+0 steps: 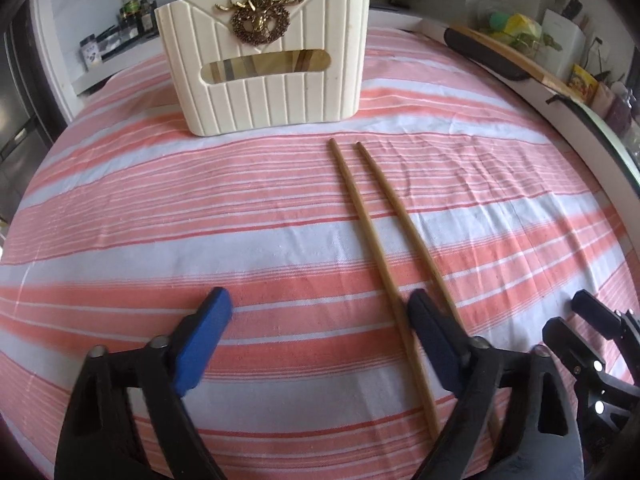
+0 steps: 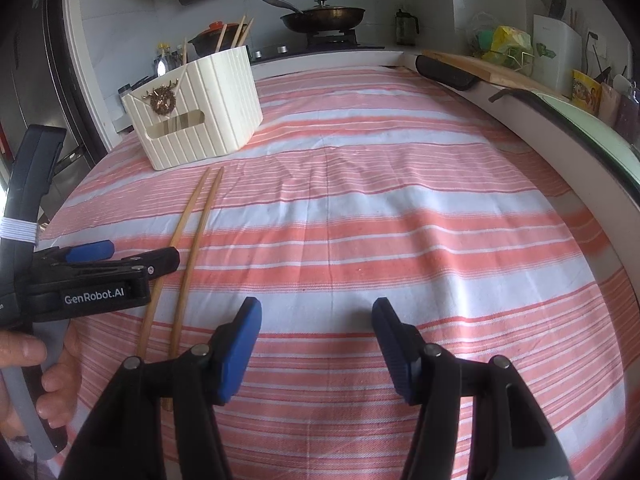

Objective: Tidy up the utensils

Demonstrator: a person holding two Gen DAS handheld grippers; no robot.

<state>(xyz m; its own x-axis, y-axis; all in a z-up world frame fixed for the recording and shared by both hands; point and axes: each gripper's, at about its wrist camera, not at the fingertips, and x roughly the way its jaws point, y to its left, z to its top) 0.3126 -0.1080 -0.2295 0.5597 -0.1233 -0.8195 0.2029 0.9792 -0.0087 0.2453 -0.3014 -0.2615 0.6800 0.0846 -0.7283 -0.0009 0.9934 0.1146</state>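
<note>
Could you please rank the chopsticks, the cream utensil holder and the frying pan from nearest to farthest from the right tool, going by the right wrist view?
1. Chopsticks: on the striped cloth, just left of the right tool.
2. Cream utensil holder: farther back on the left.
3. Frying pan: on the stove behind the table.

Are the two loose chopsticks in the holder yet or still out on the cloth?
Out. Both chopsticks lie flat, side by side on the striped cloth in front of the cream holder.
</note>
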